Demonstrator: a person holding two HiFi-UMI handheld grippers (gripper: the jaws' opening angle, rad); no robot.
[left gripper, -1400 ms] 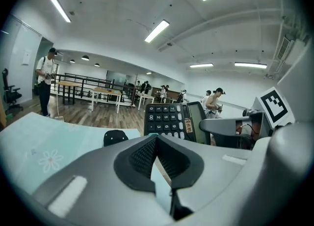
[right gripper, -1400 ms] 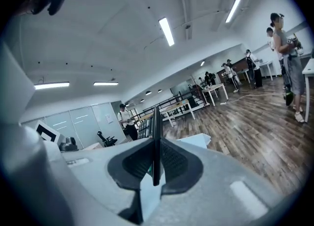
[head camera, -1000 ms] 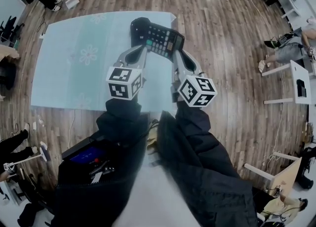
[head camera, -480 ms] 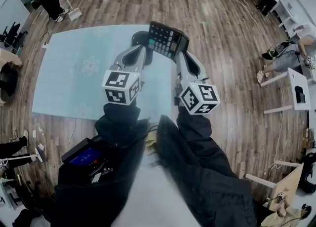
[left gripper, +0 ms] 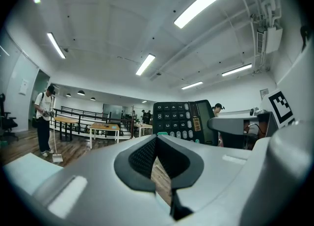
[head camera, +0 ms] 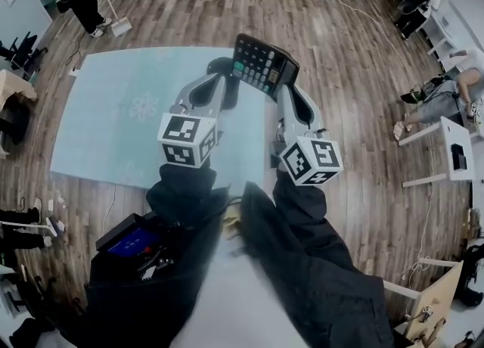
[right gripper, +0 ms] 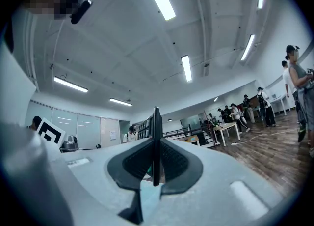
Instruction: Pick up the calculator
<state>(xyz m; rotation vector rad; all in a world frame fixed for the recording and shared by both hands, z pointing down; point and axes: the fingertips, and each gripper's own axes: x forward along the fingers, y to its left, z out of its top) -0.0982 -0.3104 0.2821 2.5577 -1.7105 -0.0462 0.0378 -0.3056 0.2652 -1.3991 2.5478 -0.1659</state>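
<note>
Above the pale blue desk's (head camera: 113, 112) far right corner, the right hand-held gripper (head camera: 283, 88) clamps a black calculator (head camera: 263, 65) with rows of pale keys, beside the closed, empty left hand-held gripper (head camera: 226, 78).

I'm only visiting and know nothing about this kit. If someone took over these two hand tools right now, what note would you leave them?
Right gripper: jaws shut on the calculator, gripping it by one edge.
Left gripper: jaws together, nothing between them, just beside the calculator.
Calculator: in the air above the pale blue surface, keys facing the person.
Done: the calculator is picked up.
Left: nothing for the pickup, probably just keep the right grip steady.
</note>
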